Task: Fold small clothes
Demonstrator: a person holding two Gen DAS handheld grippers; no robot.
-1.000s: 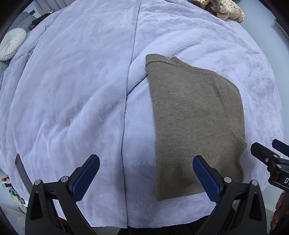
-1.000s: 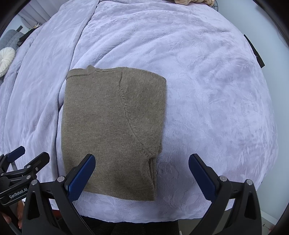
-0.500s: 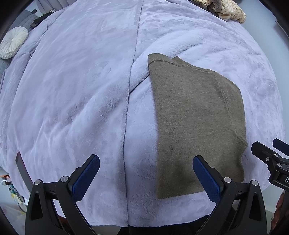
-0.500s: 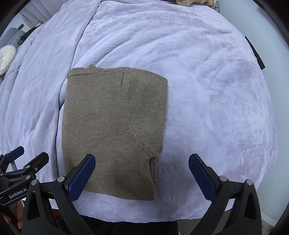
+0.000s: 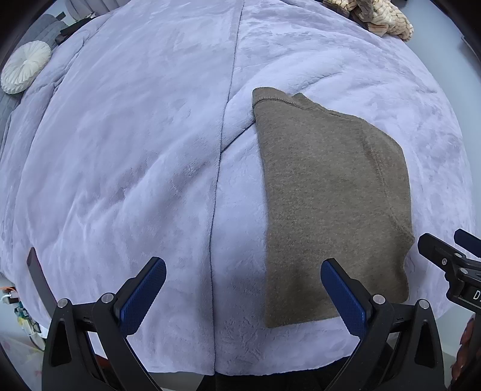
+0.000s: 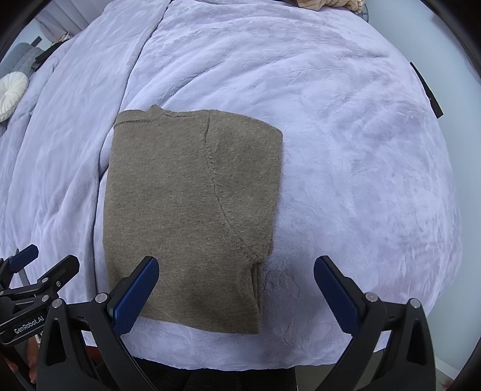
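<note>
A small olive-brown knit sweater [image 5: 327, 198] [image 6: 192, 204] lies folded into a flat rectangle on the lilac plush bedspread [image 5: 135, 168] [image 6: 345, 150], collar at the far end. My left gripper [image 5: 243, 285] hovers open near the bed's front edge, its right finger over the sweater's near left corner, nothing held. My right gripper [image 6: 237, 285] is also open and empty; its left finger overlaps the sweater's near edge, its right finger is over bare bedspread. Each gripper shows at the other view's side edge.
A round white cushion [image 5: 25, 70] [image 6: 10, 94] lies at the far left of the bed. A beige knitted heap [image 5: 381, 16] sits at the far right corner. A seam [image 5: 219, 168] runs down the bedspread left of the sweater.
Both grippers stayed open and nearly still; the left view drifted slightly, so the sweater sits a little lower and to the right in it. The sweater itself has not moved.
</note>
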